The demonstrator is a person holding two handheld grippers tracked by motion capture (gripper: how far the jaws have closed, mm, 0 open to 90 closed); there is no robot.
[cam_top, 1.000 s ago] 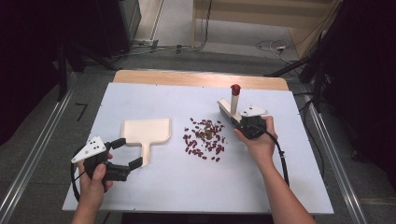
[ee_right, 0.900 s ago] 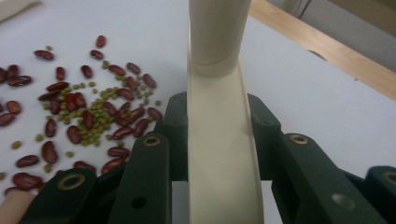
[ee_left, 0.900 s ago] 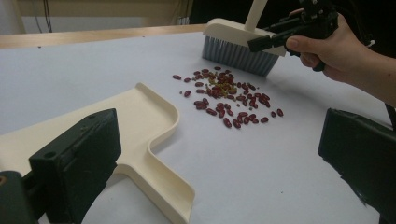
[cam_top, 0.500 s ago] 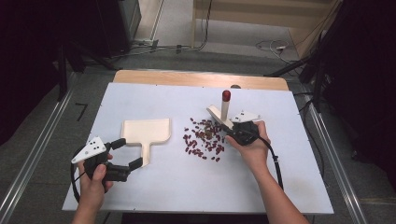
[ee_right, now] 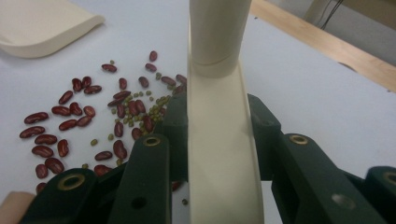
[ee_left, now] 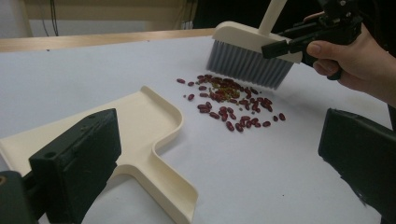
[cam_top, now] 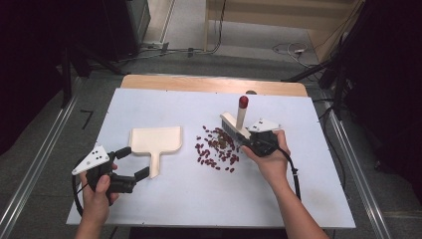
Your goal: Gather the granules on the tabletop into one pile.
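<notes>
A cream dustpan (cam_top: 155,139) lies flat on the white table, its handle (cam_top: 154,167) pointing toward the person. My left gripper (cam_top: 133,163) stands open just left of that handle; in the left gripper view the handle (ee_left: 159,177) runs past the left jaw, with nothing pressing on it. Red kidney beans and small green beans (cam_top: 216,149) are scattered mid-table. My right gripper (cam_top: 245,142) is shut on the back of a cream brush (cam_top: 235,127) with a red-tipped handle (cam_top: 243,102). The bristles (ee_left: 247,67) hang at the pile's right edge. The brush back (ee_right: 219,140) is clamped between the jaws.
The white table top (cam_top: 189,199) ends at a wooden strip (cam_top: 214,84) along the far edge. Dark floor, cables and metal rails surround the table. A cable (cam_top: 293,174) trails from the right gripper along the forearm.
The right gripper has carried the brush a little left, toward the bean pile. The left gripper and dustpan have stayed in place.
</notes>
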